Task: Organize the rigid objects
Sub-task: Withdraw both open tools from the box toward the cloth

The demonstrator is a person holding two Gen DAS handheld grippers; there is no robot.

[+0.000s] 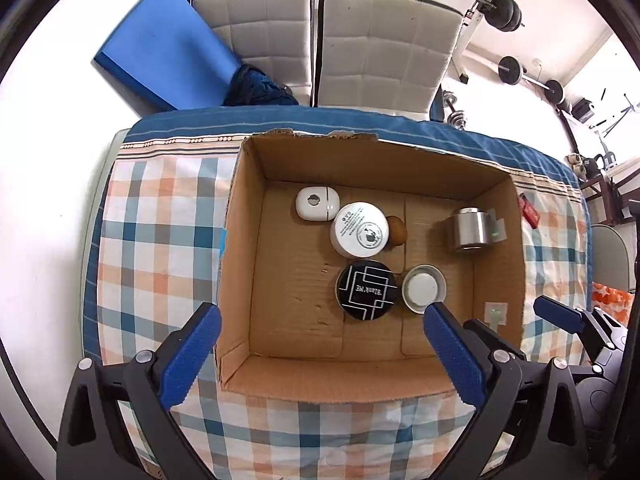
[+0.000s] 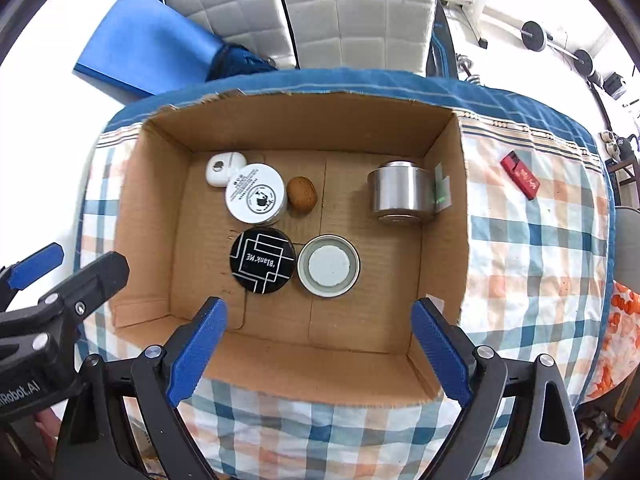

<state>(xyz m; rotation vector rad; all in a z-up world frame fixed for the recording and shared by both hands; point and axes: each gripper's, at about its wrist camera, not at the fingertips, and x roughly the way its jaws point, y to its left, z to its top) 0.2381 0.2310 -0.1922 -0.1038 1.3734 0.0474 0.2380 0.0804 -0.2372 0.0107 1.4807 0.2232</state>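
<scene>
between picks, both grippers empty above the cardboard box

i hold left gripper and right gripper with jaws apart; next i fetch the red case off the tabletop.

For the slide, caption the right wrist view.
Open right gripper above a cardboard box holding six items; red stick outside.
</scene>
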